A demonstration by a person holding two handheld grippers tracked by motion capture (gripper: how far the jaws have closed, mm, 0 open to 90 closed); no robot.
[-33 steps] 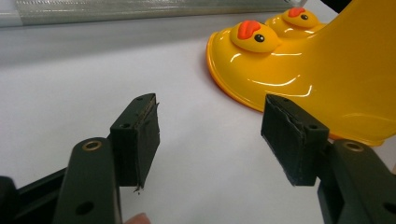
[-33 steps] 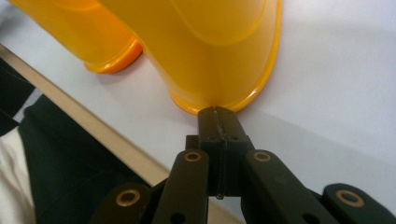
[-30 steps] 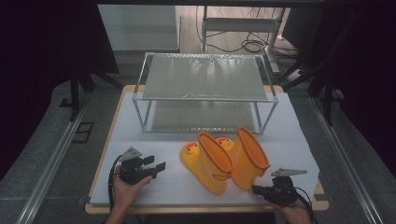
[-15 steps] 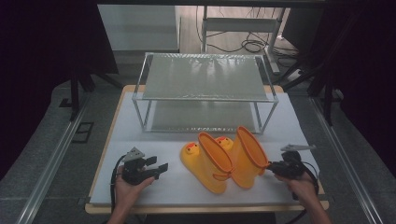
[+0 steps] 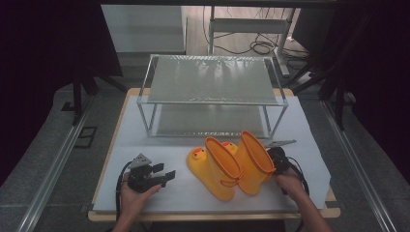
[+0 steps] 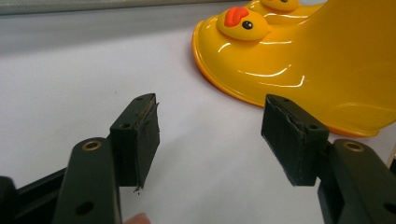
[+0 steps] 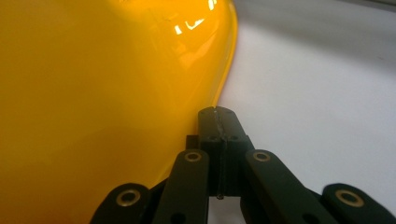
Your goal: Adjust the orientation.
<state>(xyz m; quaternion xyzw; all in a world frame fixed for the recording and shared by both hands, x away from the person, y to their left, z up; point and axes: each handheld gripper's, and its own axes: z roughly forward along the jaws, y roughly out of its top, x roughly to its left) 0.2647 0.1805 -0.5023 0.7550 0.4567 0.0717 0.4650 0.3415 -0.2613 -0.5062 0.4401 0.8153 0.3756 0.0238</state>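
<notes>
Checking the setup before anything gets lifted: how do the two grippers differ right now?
The left gripper stands open, nothing between its jaws; the right gripper is shut. The left one sits apart from the yellow duck boots on bare white table; the right is up against the right boot's shaft. Both are black and hand-held.

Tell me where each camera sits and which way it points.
High view: above the person's side, facing forward and down on the table, the rack, the boots; both forearms show.
Left gripper view: on the left tongs, aimed across the table; open jaws show.
Right gripper view: on the right tongs, beside a boot; shut jaws show.
All share the yellow boots.
</notes>
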